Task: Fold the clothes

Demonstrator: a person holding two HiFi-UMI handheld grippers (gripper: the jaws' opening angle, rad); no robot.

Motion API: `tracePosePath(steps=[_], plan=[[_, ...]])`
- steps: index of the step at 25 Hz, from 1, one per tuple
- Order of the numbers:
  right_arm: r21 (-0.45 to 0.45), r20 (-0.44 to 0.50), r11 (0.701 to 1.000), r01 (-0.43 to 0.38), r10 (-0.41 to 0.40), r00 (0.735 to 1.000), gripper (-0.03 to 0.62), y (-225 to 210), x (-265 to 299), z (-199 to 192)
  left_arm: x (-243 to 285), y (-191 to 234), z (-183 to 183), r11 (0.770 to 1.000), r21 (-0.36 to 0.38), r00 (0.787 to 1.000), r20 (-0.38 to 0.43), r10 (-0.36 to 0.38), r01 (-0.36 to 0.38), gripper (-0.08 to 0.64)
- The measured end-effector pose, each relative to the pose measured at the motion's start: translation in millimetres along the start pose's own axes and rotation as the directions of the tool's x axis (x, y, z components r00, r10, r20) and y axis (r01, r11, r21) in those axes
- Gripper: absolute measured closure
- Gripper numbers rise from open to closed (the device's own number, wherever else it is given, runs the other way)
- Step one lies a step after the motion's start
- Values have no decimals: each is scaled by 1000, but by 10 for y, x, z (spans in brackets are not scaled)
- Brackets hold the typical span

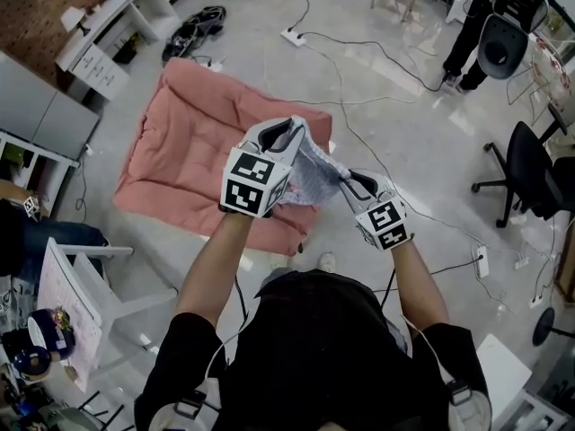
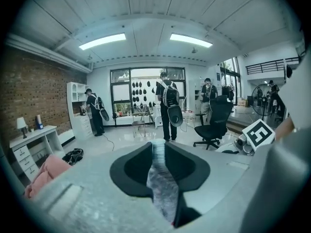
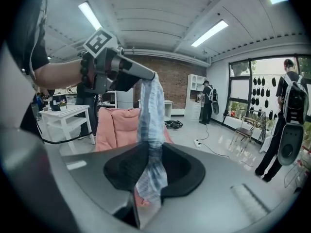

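A grey-white patterned garment (image 1: 316, 171) hangs stretched between my two grippers, held in the air over a pink mat (image 1: 193, 128). My left gripper (image 1: 293, 131) is shut on one end of it; in the left gripper view the cloth (image 2: 161, 181) runs up between the jaws of that gripper (image 2: 158, 147). My right gripper (image 1: 349, 183) is shut on the other end, lower and to the right. In the right gripper view the cloth (image 3: 150, 110) rises from that gripper (image 3: 150, 150) up to the left gripper (image 3: 151, 75).
The pink mat lies on the shiny floor below. A power strip (image 1: 294, 36) and cables lie on the floor beyond the mat. A white desk (image 1: 117, 16) stands at the top left, a black office chair (image 1: 530, 169) at the right. A person (image 1: 485, 16) stands at the top right, others by the windows (image 2: 167, 106).
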State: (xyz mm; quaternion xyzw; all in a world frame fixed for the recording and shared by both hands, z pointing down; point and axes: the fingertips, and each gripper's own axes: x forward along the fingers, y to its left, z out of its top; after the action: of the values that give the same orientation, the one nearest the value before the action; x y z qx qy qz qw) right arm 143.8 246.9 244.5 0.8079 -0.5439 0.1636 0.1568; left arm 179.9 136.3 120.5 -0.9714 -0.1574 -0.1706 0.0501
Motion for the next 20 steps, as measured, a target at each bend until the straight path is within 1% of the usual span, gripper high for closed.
tracePosePath(steps=[3, 6, 10, 15, 20], plan=[[18, 1, 1000, -4, 4, 1000, 499, 97, 193, 20, -15, 92, 26, 1000, 25, 1000, -9, -11, 11, 476], [18, -4, 1000, 17, -16, 1000, 495, 155, 379, 20, -27, 189, -9, 999, 35, 1000, -18, -24, 24, 476], [20, -16, 999, 35, -35, 999, 464, 222, 564, -8, 13, 312, -80, 998, 44, 998, -39, -43, 45, 476], [41, -38, 998, 44, -42, 998, 445, 312, 693, -116, 131, 352, -114, 996, 45, 996, -49, -80, 82, 476], [84, -60, 996, 25, -20, 998, 446, 522, 900, -206, 227, 396, -111, 992, 57, 992, -66, -106, 110, 476]])
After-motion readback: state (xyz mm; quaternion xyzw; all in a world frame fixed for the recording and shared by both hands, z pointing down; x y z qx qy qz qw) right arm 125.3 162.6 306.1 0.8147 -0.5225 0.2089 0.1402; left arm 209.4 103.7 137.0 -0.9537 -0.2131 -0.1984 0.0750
